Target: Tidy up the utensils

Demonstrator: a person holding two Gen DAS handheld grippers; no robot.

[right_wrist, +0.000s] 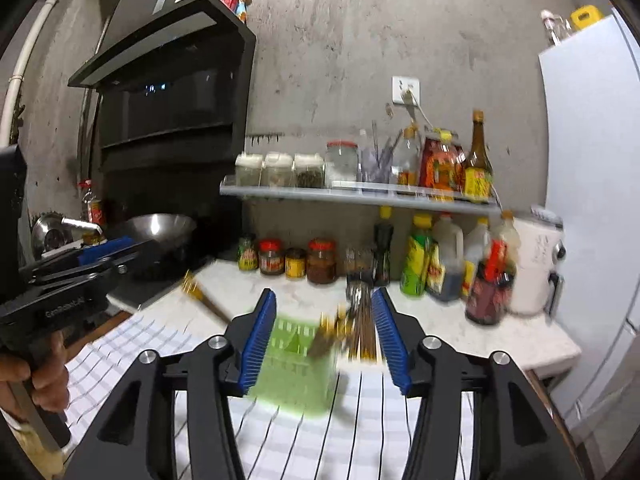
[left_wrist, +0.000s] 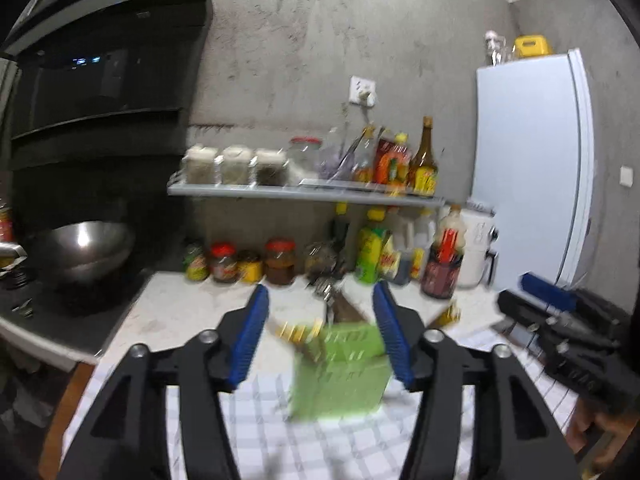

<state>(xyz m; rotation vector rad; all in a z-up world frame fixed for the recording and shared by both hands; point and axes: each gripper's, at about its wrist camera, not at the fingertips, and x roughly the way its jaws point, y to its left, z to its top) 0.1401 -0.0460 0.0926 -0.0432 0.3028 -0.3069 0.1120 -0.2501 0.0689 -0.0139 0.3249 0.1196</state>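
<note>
Big white fridge (left_wrist: 532, 168) stands far right of the green caddy, the dark range hood (right_wrist: 168, 92) far left of it, and the steel wok (left_wrist: 86, 250) sits below the hood. Behind the caddy runs the white surface (left_wrist: 192, 312), lined with jars and sauce bottles under a shelf (left_wrist: 304, 192). The checked cloth (right_wrist: 320, 432) spreads beneath and in front of the caddy.

And there's the green caddy (left_wrist: 340, 376) itself, upright on the cloth, with utensils (right_wrist: 360, 320) poking out the top: gold-tipped handles and what look like dark chopsticks. One gold-handled piece (right_wrist: 200, 294) lies on the surface left of the caddy, outside it.

Left hand-held gripper (left_wrist: 320, 336): jaws spread wide, nothing held, hovering before the caddy. Right hand-held gripper (right_wrist: 324, 336): also wide apart and empty, framing the caddy's top.

My read: this is the approach, neither side committed. The next move likely calls for choosing one loose utensil, lining the jaws across its handle and closing.

Heavy motion blur smears everything; I can't tell forks from spoons, and the caddy's compartments are unreadable.
</note>
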